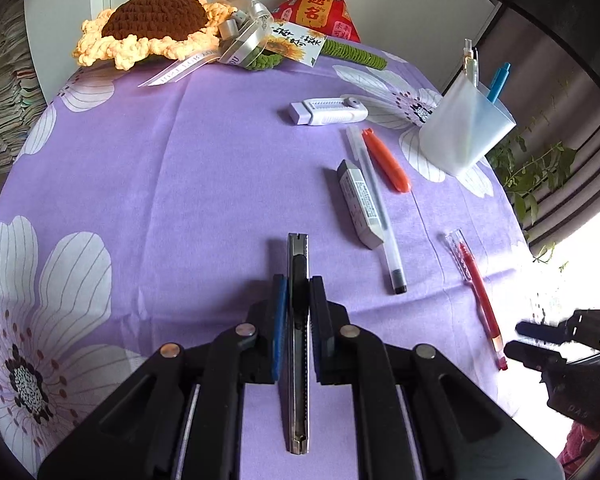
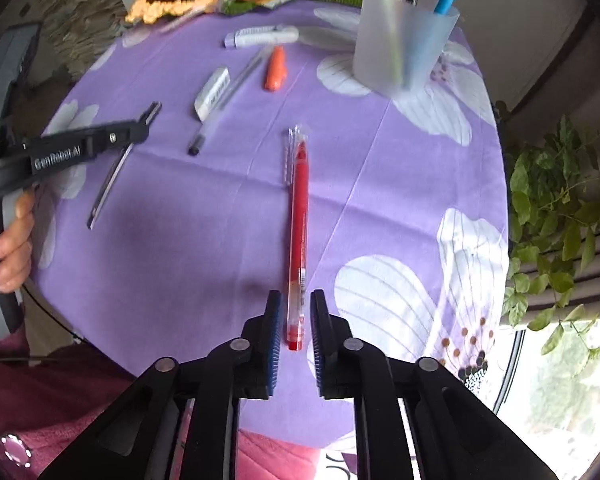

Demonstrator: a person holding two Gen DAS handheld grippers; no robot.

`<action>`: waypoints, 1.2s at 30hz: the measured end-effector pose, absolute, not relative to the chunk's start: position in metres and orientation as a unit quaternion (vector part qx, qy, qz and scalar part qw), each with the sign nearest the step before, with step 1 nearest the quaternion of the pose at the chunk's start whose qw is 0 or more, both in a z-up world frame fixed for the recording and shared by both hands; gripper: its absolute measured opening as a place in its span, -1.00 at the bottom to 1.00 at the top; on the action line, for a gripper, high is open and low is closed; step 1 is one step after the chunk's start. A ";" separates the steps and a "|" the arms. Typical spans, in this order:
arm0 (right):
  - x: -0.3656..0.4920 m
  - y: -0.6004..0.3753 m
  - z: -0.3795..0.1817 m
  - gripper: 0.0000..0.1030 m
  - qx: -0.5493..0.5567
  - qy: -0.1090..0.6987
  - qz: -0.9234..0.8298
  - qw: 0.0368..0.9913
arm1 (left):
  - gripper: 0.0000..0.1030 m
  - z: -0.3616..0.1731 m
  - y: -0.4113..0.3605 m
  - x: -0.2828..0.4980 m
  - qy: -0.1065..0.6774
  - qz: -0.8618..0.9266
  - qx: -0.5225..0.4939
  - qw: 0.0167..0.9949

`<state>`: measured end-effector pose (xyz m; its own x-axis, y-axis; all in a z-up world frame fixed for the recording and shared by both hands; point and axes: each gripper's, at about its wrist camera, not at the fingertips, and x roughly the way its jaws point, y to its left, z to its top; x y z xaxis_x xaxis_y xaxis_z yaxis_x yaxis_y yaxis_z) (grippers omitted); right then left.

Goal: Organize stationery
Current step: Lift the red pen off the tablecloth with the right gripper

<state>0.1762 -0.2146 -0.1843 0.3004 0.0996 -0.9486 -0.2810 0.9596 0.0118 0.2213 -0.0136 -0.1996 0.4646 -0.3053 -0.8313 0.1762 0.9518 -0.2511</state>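
On the purple cloth (image 1: 187, 168), the left gripper (image 1: 298, 292) clamps a box cutter (image 1: 298, 344) at near left, while the right gripper (image 2: 293, 308) stands open around a red pen (image 2: 297, 216), near the far-right cup (image 2: 400, 44).

Slim utility knife (image 1: 298, 344) and red pen (image 2: 297, 236) (both flat)

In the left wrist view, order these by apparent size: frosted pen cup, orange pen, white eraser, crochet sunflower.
1. crochet sunflower
2. frosted pen cup
3. white eraser and orange pen look alike; the eraser lies nearer the camera, so unranked.
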 end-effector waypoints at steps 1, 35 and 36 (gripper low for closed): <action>0.181 -0.216 -0.178 -0.20 -0.071 0.568 0.114 0.812 | -0.84 -0.200 -0.014 0.220 0.498 -0.140 -0.064 0.853; 0.242 -0.201 -0.138 -0.70 -0.044 0.497 0.111 0.859 | -0.82 -0.201 -0.021 0.243 0.498 -0.115 -0.035 0.859; 0.238 -0.206 -0.126 -0.70 -0.034 0.484 0.112 0.867 | -0.83 -0.201 -0.020 0.244 0.499 -0.114 -0.041 0.858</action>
